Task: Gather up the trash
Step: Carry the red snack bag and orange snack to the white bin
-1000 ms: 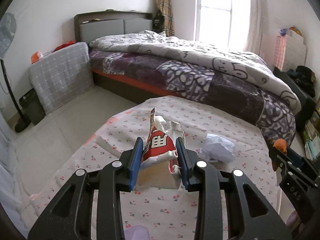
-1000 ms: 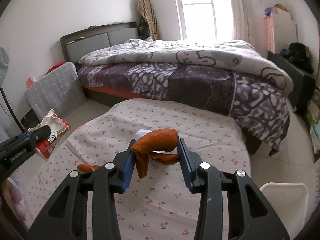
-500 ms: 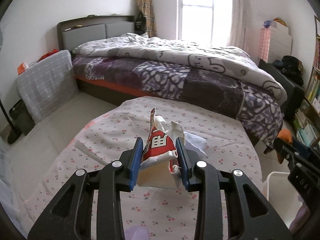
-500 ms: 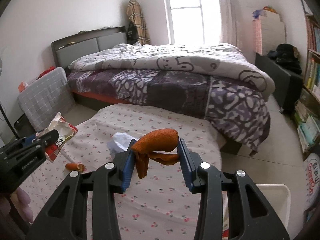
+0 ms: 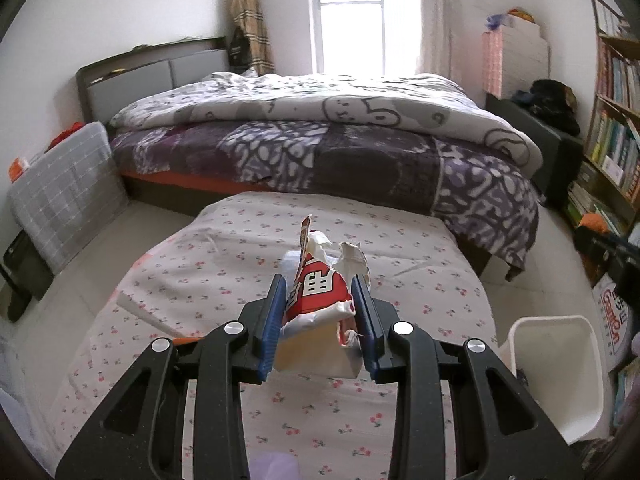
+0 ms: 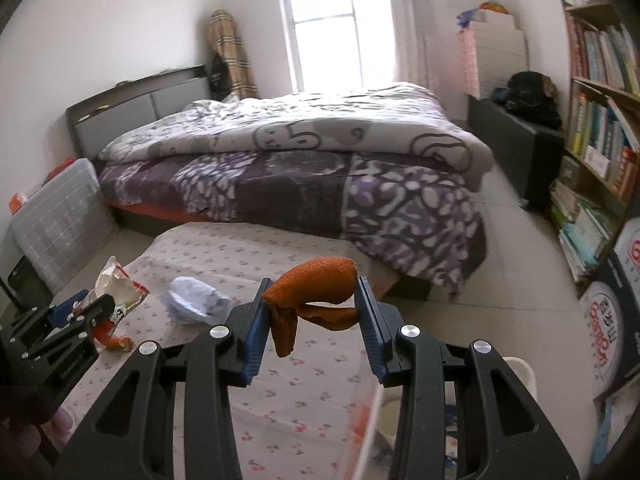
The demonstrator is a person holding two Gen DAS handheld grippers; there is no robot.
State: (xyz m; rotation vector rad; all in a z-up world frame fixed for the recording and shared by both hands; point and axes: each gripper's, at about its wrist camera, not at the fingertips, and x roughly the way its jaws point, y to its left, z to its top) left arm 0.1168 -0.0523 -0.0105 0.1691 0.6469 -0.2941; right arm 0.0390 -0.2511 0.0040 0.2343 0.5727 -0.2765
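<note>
Jaws on our left gripper (image 5: 320,312) pinch the torn red snack wrapper (image 5: 318,294), while our right gripper (image 6: 314,314) pinches the orange peel (image 6: 314,286). We hold both clear above the cherry-print worktop (image 5: 420,272), likely so each can go into the white bin (image 5: 560,360) beside it. Crumpled paper (image 6: 194,304) lies uncollected.

Torn snack wrapper (image 5: 318,292): red, white
Curled peel (image 6: 316,284): orange
Crumpled tissue (image 6: 196,300): white
Table cloth (image 5: 400,248): cream, cherry print
Plastic bin (image 5: 560,360): white
Bed quilt (image 5: 360,160): purple, white pattern
</note>
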